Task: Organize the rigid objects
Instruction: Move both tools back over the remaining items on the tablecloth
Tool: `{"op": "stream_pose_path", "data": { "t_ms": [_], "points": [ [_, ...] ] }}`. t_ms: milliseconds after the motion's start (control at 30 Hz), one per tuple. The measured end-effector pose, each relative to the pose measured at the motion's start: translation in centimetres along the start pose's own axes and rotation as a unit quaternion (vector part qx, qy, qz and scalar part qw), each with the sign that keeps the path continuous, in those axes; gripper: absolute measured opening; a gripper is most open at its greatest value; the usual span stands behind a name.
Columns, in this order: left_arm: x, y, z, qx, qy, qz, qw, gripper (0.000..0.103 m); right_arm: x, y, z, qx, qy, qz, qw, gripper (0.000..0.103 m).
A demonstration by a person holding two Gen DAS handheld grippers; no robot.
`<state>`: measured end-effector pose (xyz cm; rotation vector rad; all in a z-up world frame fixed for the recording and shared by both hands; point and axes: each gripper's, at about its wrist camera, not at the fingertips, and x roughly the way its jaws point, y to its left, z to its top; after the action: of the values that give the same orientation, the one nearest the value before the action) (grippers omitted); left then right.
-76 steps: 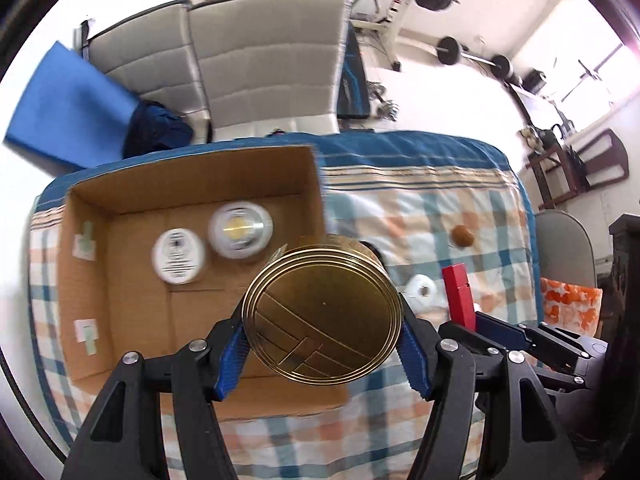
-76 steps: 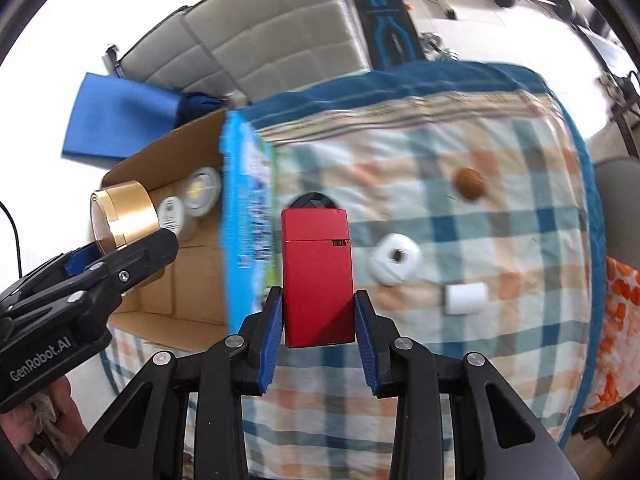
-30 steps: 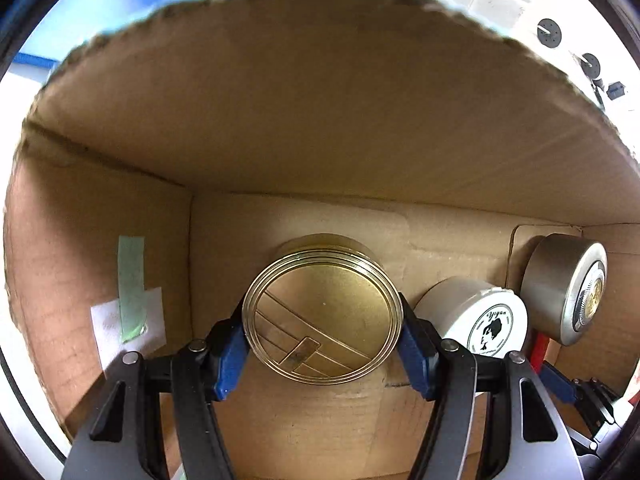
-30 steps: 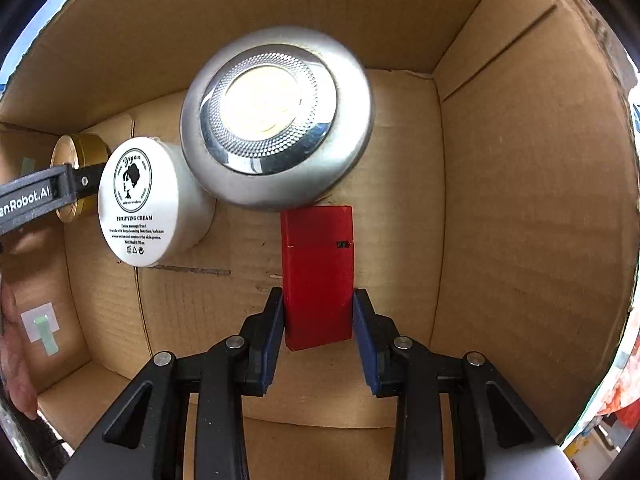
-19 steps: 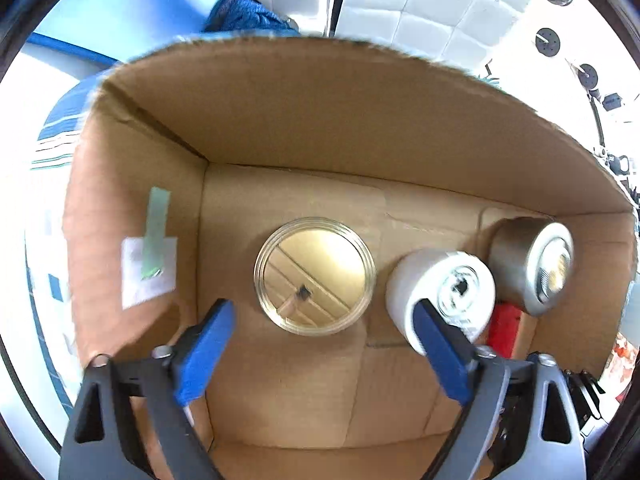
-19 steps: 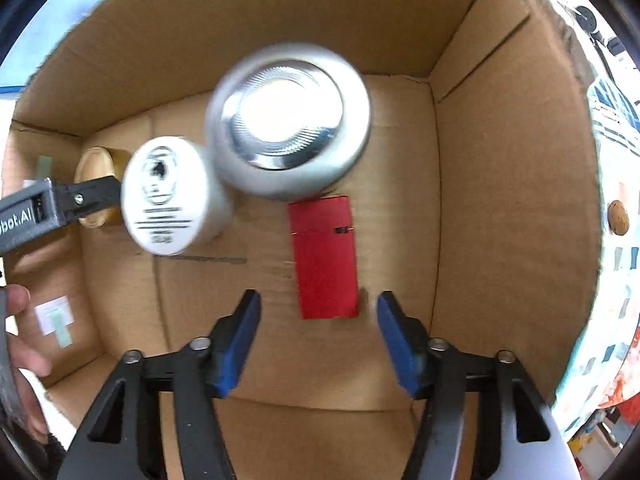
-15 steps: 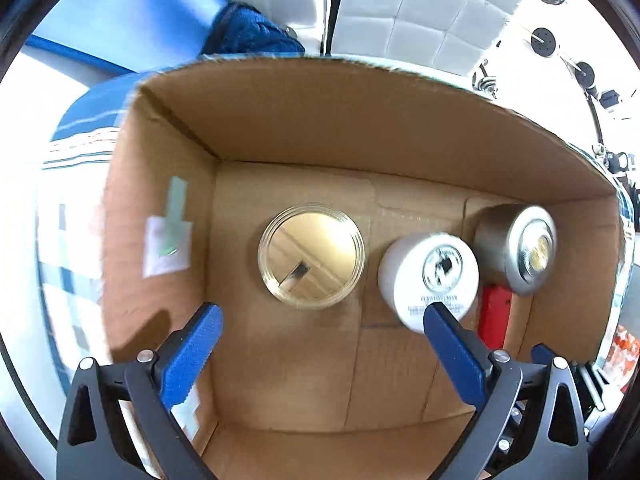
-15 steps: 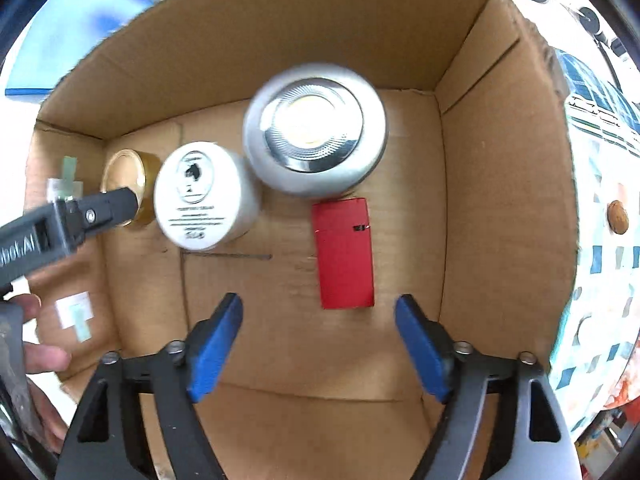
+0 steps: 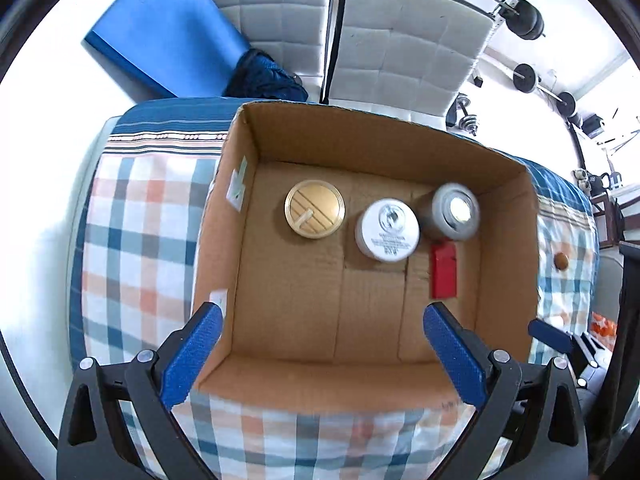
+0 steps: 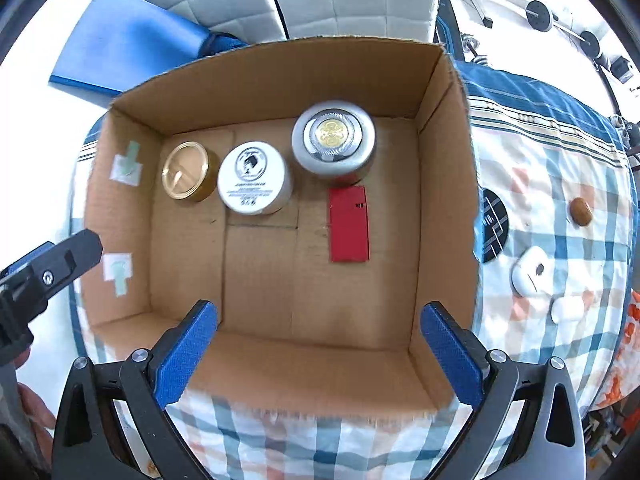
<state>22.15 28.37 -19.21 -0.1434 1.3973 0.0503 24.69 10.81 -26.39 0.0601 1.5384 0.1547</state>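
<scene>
Plaid cloth (image 9: pixel 136 224) in blue, orange and white covers the work surface, with two white quilted chair backs (image 9: pixel 404 44), a blue mat (image 9: pixel 160 28) and barbell weights (image 9: pixel 528 24) behind it. Open cardboard box (image 10: pixel 444 184) sits on the cloth. On its floor, along the far wall, stand a gold round tin (image 10: pixel 185 171), a white cream jar (image 10: pixel 253 178) and a silver round jar (image 10: pixel 333 138); a red flat case (image 10: pixel 349 224) lies just in front of the silver one. Left gripper (image 9: pixel 320 356) hangs above the box, blue pads spread wide, holding nothing. Right gripper (image 10: pixel 320 354) is opening, nothing between its pads. Outside the box lie a white roll (image 10: pixel 530 270) and a brown knob (image 10: pixel 581 211).
</scene>
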Motion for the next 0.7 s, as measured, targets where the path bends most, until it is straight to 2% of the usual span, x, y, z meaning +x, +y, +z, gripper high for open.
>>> {"op": "stream_pose_path", "data": {
  "t_ms": [133,467,600,700],
  "points": [
    [-2.6,-1.1,-2.0,0.020,-0.025,0.019,0.9993,0.103,-3.0,0.4,-2.4,-0.010,-0.024,-0.008,1.000,0.103],
    [-6.3,-2.7,-5.1,0.014,-0.049,-0.006,0.9987,0.103,-8.6,-0.1,-5.8,-0.017,-0.056,0.032,0.998,0.103],
    [-7.5,-4.7,-5.2,0.020,-0.060,-0.017,0.9978,0.103,-10.1,-1.4,-6.3,-0.012,-0.063,0.040,0.997,0.103],
    [-8.1,-7.2,-5.0,0.037,-0.068,-0.021,0.9968,0.103,-11.1,-3.9,-6.4,0.005,-0.067,0.045,0.997,0.103]
  ]
}}
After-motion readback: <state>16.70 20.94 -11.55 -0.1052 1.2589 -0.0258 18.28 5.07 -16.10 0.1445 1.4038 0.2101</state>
